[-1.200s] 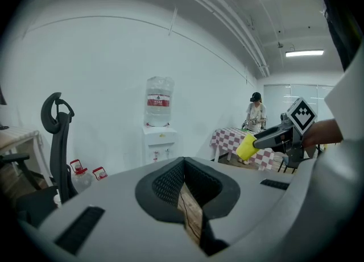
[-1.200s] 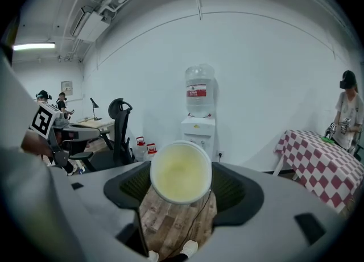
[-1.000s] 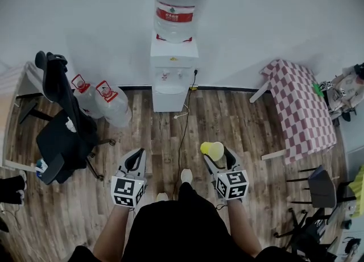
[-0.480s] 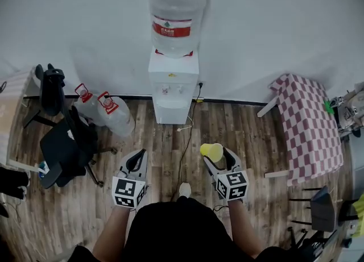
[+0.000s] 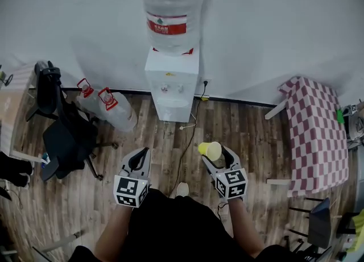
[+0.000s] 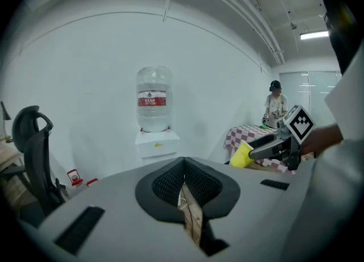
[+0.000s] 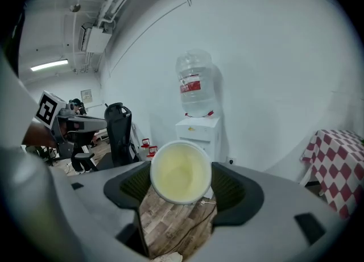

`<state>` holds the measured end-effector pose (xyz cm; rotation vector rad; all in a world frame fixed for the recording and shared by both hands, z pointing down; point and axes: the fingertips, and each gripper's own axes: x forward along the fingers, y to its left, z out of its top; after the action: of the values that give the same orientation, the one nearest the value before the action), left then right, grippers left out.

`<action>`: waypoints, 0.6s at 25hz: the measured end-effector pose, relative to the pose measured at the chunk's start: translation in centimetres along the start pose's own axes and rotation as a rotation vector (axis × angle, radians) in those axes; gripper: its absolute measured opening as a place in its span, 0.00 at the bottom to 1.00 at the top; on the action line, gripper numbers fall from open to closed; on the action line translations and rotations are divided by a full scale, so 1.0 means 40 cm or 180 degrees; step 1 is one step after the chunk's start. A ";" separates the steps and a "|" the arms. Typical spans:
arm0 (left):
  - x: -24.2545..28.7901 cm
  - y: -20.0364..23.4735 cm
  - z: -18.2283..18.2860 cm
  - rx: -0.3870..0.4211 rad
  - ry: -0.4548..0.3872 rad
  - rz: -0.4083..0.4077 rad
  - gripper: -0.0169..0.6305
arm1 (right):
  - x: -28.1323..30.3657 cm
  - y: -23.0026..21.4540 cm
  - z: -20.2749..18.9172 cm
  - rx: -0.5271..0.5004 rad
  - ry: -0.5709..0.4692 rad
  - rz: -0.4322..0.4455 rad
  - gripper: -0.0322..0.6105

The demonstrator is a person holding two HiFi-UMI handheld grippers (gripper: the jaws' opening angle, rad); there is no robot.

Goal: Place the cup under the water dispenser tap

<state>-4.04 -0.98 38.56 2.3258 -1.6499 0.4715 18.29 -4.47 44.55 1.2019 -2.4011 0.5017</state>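
A yellow cup (image 5: 211, 150) is held by my right gripper (image 5: 216, 154), shut on it; in the right gripper view the cup (image 7: 180, 172) lies on its side with its mouth toward the camera. The white water dispenser (image 5: 170, 84) with a big bottle (image 5: 167, 11) on top stands against the far wall, a few steps ahead; it also shows as the dispenser (image 7: 199, 133) in the right gripper view and the dispenser (image 6: 155, 141) in the left gripper view. My left gripper (image 5: 137, 157) is shut with nothing in it, its jaws pressed together (image 6: 183, 186).
Two spare water bottles (image 5: 111, 110) lie on the wooden floor left of the dispenser. A black office chair (image 5: 62, 136) stands at the left, a checkered table (image 5: 315, 136) at the right. A cable (image 5: 185, 136) runs along the floor from the dispenser. A person (image 6: 275, 104) stands far off.
I have walked closer to the dispenser, which now appears larger and nearer. Both grippers keep their pose; the cup stays held in the right one.
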 end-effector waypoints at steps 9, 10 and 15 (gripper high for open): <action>0.065 -0.018 -0.015 -0.0013 0.0194 -0.0034 0.05 | 0.069 -0.004 0.007 0.0049 0.0056 0.0213 0.58; 0.075 -0.019 -0.017 -0.0017 0.0209 -0.0057 0.05 | 0.080 -0.001 0.009 0.0045 0.0064 0.0230 0.58; 0.140 -0.012 -0.033 -0.0063 0.0288 -0.0197 0.05 | 0.169 0.001 0.004 0.0067 0.0153 0.0227 0.58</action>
<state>-2.02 -5.13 42.00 2.2983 -1.5303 0.5365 14.53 -9.03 47.82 1.1033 -2.4103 0.5728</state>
